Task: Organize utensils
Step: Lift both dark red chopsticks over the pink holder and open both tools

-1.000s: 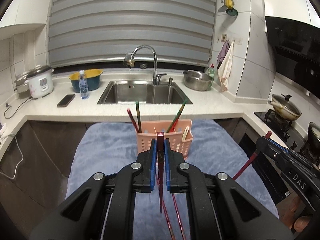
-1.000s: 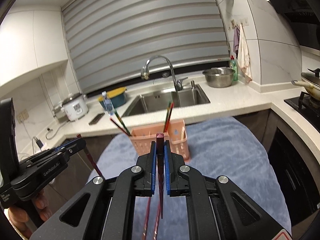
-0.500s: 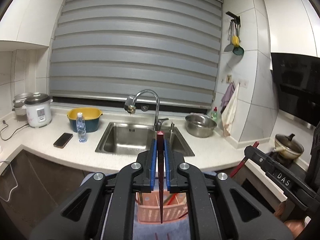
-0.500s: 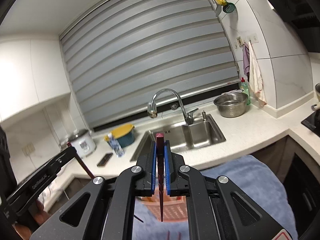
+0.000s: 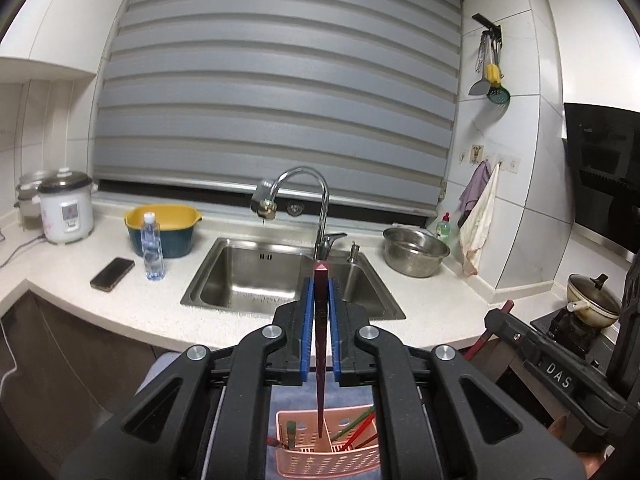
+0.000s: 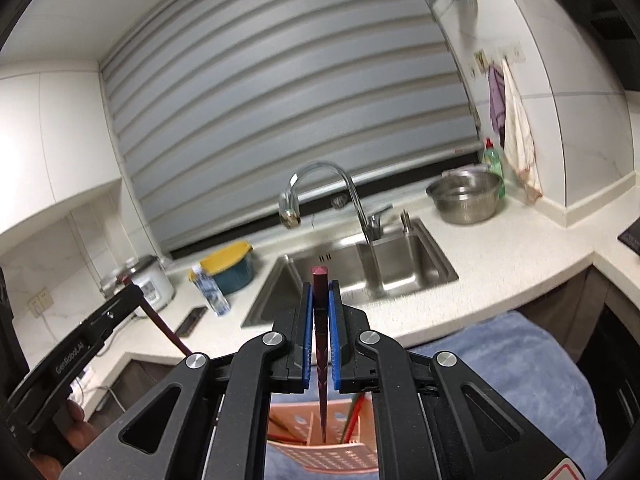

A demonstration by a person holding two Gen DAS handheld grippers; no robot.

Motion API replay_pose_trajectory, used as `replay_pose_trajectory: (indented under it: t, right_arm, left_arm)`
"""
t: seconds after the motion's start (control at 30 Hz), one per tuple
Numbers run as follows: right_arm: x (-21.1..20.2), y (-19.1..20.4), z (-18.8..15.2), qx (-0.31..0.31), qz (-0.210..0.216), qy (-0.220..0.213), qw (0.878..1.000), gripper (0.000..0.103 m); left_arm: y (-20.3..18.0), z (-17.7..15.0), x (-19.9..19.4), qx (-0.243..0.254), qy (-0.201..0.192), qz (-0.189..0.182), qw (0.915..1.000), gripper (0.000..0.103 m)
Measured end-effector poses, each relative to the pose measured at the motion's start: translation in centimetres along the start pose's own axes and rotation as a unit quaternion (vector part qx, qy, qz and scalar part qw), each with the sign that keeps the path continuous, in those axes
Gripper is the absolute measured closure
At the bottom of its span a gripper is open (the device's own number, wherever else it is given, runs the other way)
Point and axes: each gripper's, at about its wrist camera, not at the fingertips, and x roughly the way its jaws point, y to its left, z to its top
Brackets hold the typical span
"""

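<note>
My left gripper (image 5: pixel 320 292) is shut on a dark red chopstick (image 5: pixel 320 344), held upright with its thin tip over the pink utensil basket (image 5: pixel 320 460) below. The basket holds several red and green chopsticks. My right gripper (image 6: pixel 320 300) is shut on another dark red chopstick (image 6: pixel 321 360), its tip at the rim of the same basket (image 6: pixel 320 456). The right gripper also shows at the right of the left wrist view (image 5: pixel 496 316), and the left gripper at the left of the right wrist view (image 6: pixel 136 292).
The basket stands on a blue towel (image 6: pixel 520 360). Behind it are the counter (image 5: pixel 120 304), a steel sink (image 5: pixel 256 276) with a faucet, a water bottle (image 5: pixel 152 248), a phone (image 5: pixel 112 274), a rice cooker (image 5: pixel 66 212), a steel bowl (image 5: pixel 416 250) and a pot (image 5: pixel 592 300) on the stove.
Both grippers have risen and tilted so the chopsticks point down; the basket has slid from mid-frame to below the fingers, and the chopstick tips now hang over it.
</note>
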Motion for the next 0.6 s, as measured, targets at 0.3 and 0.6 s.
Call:
replay_pose_trajectory:
  t: [0.3, 0.6]
  right_arm:
    - [3.2, -2.0, -4.2, 0.002, -0.015, 0.056, 0.998, 0.096]
    - [1.9, -2.2, -5.0, -0.001, -0.035, 0.054, 0.998, 0.068]
  left_arm:
    - [1.1, -3.3, 2.5, -0.002, 0.046, 0.016, 0.9988, 0.096]
    - [0.4, -4.9, 1.8, 0.016, 0.062, 0.045, 0.9969, 0.068]
